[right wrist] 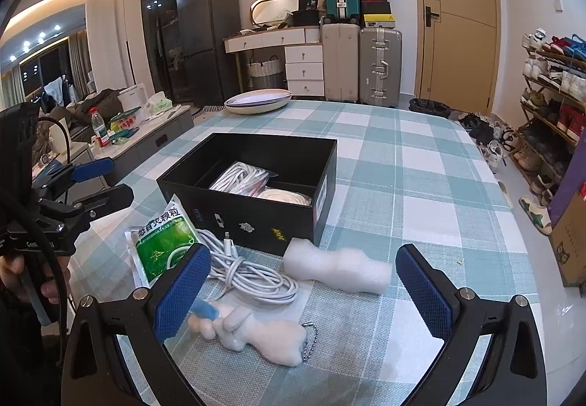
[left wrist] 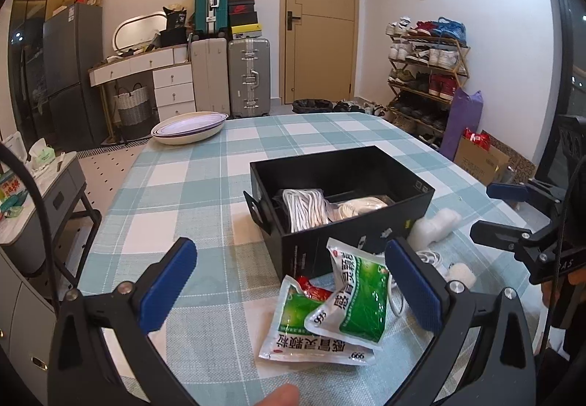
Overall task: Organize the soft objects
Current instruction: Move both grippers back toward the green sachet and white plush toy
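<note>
Both grippers hovered over the checked tablecloth [right wrist: 421, 164], near side of the black box [right wrist: 256, 186].

Left gripper [left wrist: 289, 281]: jaws spread wide, nothing between the pads. The green sachets [left wrist: 329, 310] lay flat on the cloth just below and between its fingers, overlapping each other, right in front of the box.

Right gripper [right wrist: 304, 289]: jaws at full spread, pinching nothing. Under it on the cloth were a coiled white cable [right wrist: 252, 278], a white foam piece [right wrist: 337, 268] just beside the box wall, and a small white plush keychain [right wrist: 256, 336] with a bead chain, nearest the camera.

Box was open on top, with white cable bundles [right wrist: 245, 179] already inside. A stack of plates [right wrist: 256, 100] sat at the far table edge, well apart.
</note>
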Action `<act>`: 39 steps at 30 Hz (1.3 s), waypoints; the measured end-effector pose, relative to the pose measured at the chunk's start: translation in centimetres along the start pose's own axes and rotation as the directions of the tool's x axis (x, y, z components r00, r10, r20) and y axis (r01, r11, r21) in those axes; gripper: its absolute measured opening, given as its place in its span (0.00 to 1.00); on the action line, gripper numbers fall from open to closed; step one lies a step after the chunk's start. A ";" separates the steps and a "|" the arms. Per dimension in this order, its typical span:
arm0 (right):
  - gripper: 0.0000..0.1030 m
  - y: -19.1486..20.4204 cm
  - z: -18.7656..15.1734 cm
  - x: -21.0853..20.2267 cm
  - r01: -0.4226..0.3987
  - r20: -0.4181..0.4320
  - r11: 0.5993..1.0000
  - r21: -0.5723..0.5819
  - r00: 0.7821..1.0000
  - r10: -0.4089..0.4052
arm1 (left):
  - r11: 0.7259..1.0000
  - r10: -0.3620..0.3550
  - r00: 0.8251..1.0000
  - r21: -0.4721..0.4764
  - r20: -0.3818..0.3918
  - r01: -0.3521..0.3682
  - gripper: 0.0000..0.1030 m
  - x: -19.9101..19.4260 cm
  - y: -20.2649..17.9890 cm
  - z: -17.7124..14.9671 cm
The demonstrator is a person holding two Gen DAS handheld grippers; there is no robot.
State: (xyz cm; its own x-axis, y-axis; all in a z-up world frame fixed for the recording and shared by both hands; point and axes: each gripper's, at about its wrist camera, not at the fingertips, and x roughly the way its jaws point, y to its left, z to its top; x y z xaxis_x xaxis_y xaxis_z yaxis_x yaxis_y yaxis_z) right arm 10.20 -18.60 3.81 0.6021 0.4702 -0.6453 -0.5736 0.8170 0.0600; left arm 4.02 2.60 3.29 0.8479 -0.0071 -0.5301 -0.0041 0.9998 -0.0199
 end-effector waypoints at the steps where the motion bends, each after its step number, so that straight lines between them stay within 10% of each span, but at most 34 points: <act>1: 1.00 0.1 -0.2 0.0 -0.007 -0.006 1.000 0.001 1.000 0.007 | 1.000 0.000 1.000 0.010 -0.005 0.000 1.00 0.0 -0.1 -0.1; 39: 1.00 2.6 -4.3 5.0 -0.138 -0.267 0.989 0.057 0.952 0.148 | 0.996 -0.033 0.998 0.086 -0.050 0.037 1.00 0.5 -1.2 -0.9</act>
State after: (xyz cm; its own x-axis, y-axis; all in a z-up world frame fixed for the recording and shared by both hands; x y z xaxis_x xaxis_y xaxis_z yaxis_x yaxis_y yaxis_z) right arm 9.34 -15.59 -2.58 0.3400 0.4792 -0.8091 -0.6185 0.7621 0.1915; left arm 3.96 1.36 2.31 0.8199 -0.0408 -0.5710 0.0729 0.9968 0.0334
